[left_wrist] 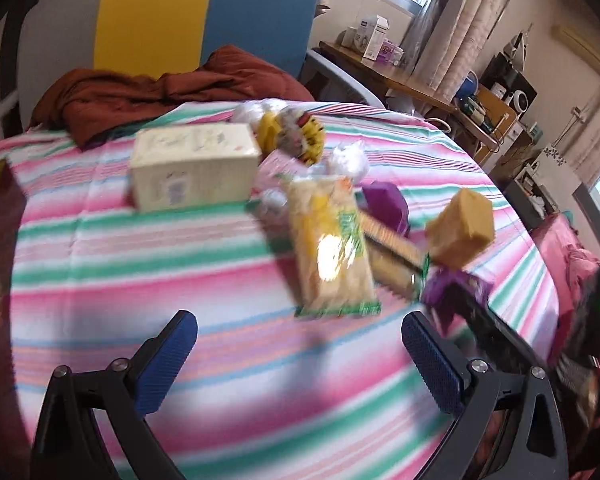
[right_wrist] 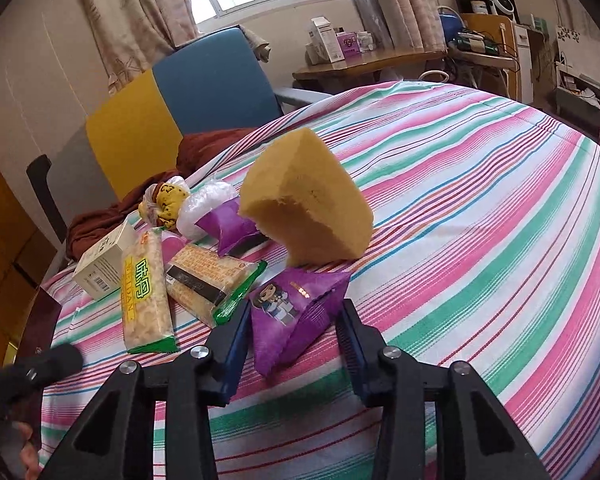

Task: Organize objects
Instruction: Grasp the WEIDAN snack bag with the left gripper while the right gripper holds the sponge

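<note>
My right gripper point(right_wrist: 294, 328) is shut on a purple snack packet point(right_wrist: 296, 316), with a yellow sponge point(right_wrist: 308, 216) leaning on the packet's far end. In the left wrist view the sponge point(left_wrist: 462, 228) and packet point(left_wrist: 452, 288) show at right. My left gripper point(left_wrist: 300, 344) is open and empty above the striped cloth point(left_wrist: 140, 280). Ahead of it lie a yellow-green cracker pack point(left_wrist: 332, 248), a second cracker pack point(left_wrist: 392, 252), a cream box point(left_wrist: 192, 166), another purple packet point(left_wrist: 384, 200) and bagged yellow items point(left_wrist: 296, 132). The same pile shows at left in the right wrist view: cracker packs point(right_wrist: 146, 296) point(right_wrist: 208, 276), box point(right_wrist: 100, 264).
A red-brown blanket point(left_wrist: 160, 96) lies at the cloth's far edge before a yellow and blue chair point(left_wrist: 204, 16). A wooden desk point(right_wrist: 364, 60) with boxes stands beyond. Pink fabric point(left_wrist: 568, 256) sits at the right edge.
</note>
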Demonstrator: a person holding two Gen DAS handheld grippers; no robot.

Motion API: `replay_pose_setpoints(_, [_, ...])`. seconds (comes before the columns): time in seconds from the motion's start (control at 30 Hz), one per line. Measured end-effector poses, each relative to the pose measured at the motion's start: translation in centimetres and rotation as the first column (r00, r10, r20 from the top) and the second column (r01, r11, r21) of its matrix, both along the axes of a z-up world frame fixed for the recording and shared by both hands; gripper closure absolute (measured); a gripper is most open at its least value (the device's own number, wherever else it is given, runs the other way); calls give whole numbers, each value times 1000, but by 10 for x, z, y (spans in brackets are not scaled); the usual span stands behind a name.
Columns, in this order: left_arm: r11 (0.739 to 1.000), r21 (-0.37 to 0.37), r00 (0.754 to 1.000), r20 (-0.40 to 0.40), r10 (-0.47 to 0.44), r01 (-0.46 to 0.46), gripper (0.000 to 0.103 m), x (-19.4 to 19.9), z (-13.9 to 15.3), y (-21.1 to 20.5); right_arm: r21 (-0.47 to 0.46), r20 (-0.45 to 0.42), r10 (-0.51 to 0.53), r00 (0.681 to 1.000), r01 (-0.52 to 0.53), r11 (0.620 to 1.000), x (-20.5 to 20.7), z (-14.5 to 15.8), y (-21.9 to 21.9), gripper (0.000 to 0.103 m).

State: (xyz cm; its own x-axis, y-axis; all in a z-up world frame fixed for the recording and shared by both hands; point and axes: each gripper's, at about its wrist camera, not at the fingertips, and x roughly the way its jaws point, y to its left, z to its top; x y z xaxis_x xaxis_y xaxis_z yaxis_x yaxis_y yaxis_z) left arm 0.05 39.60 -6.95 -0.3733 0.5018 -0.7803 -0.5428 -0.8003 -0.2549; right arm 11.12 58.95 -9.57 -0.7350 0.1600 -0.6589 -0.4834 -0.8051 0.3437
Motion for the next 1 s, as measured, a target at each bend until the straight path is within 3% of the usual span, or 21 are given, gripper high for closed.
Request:
replay_pose_setpoints(0.17, [999,-34,999,-24,-24,24,0,-13,-11,35,-14,-16,-1,1000,1,1000,1,-2,2,60])
replay_pose_setpoints(0.33, [999,-47,999,-50,16,-18,1,-22,-24,44,-15,-22,-1,1000,1,1000,2,-3,2,60])
replay_pose_setpoints(0.4, [999,-43,997,-68,18,-21,7,-24,-28,43,-18,-26,-1,1000,0,1000,2,-3,3,60])
replay_pose_setpoints(0.43, [999,-44,998,-57,23,-25,19,-26,-31,42,-19,-26,-1,1000,0,1000,2,-3,2,60])
replay_pose_setpoints(0.5, [999,-35,997,-70,34,-37,27,-27,-31,40,-19,-27,-1,1000,0,1000,2,-4,3,60])
replay_pose_setpoints(0.53, [999,-27,997,-75,27,-30,39,-27,-31,39,-19,-28,-1,1000,0,1000,2,-4,3,60])
replay_pose_setpoints(0.57, [999,-31,997,-81,21,-24,43,-26,-32,38,-19,-29,0,1000,0,1000,3,-4,3,60])
replay_pose_setpoints(0.9, [1000,28,995,-98,7,-5,57,-12,-31,6,-18,-53,-4,999,3,1000,8,-2,3,61])
replay_pose_setpoints(1.0, [999,47,995,-97,27,-23,58,-9,-30,-7,-12,-115,-3,993,1,1000,17,3,2,61])
